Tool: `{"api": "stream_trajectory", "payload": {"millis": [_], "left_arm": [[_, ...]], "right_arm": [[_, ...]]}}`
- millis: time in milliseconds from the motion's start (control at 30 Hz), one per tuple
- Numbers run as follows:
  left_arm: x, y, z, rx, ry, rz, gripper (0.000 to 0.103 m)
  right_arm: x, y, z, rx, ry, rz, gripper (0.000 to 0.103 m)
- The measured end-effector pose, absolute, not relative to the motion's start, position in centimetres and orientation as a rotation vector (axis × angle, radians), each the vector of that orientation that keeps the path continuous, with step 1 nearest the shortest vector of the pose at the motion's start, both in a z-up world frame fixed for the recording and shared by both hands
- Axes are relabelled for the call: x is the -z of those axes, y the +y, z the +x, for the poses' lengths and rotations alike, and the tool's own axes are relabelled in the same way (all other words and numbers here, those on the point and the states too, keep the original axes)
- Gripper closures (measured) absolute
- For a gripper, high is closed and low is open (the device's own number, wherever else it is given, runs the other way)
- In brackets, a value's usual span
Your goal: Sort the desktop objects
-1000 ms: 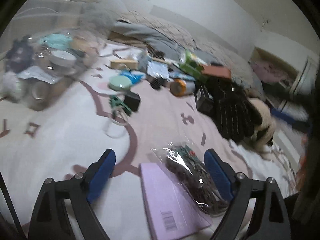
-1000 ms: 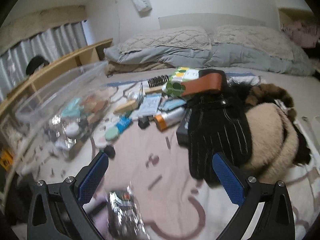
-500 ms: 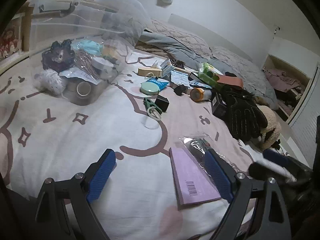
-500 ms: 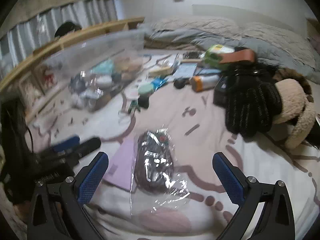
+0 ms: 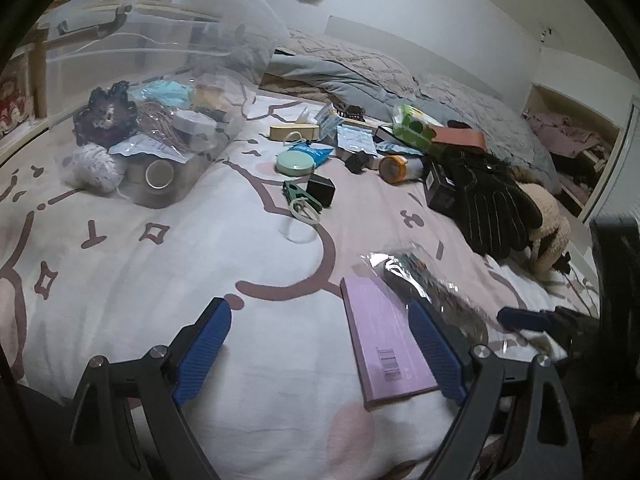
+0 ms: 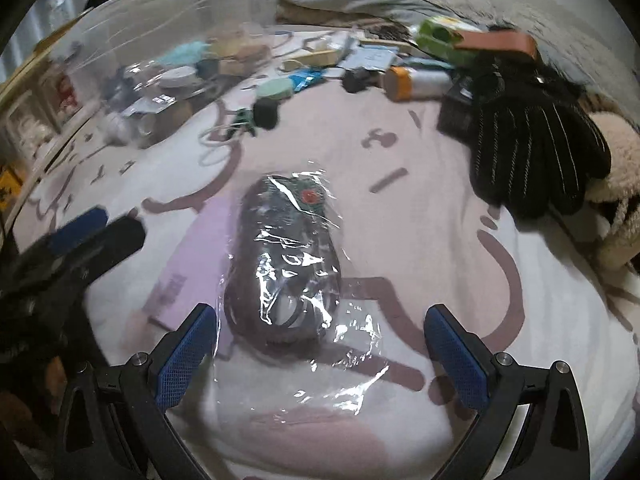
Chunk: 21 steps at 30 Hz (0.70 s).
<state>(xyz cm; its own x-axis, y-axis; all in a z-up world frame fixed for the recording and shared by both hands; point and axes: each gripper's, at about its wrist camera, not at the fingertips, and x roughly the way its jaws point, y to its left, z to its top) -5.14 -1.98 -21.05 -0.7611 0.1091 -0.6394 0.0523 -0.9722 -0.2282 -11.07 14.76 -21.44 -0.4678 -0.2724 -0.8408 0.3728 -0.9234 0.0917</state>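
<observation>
A clear plastic bag with a dark coiled item (image 6: 286, 264) lies on the pink and white bedspread, partly over a lilac flat box (image 5: 386, 338). My right gripper (image 6: 320, 344) hovers open just above the bag's near end, its blue pads wide on either side and not touching it. In the left wrist view that bag (image 5: 432, 296) sits right of the lilac box. My left gripper (image 5: 320, 348) is open and empty, its right pad over the box's edge. The right gripper's blue fingertip (image 5: 524, 318) shows at the far right there.
A clear storage bin (image 5: 160, 80) with yarn, tape and packets stands at the left. Further back lie a green clip (image 5: 300, 200), a black cube (image 5: 322, 190), a mint round tin (image 5: 294, 162), an orange-capped bottle (image 5: 400, 168), black gloves (image 5: 492, 204) and a furry hat (image 5: 548, 232).
My right gripper has dropped and tilted down, bringing the plastic bag from the bottom edge to between its pads. My left gripper swung left early, then held still.
</observation>
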Motion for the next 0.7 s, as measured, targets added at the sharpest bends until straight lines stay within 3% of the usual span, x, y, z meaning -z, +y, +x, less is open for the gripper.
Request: {"api": "stream_trajectory", "payload": {"millis": [467,700], "left_arm": [[21.4,0.1,-5.0,-2.821,-0.275,-1.047,0.012],[21.5,2.7,-5.0,-2.772,-0.157,-1.014,0.006]], "right_arm": [[21.9,17.6,-17.4,2.488,0.201,1.442,0.0],[22.9,18.2,-19.3,2.45,0.142,1.441,0.0]]}}
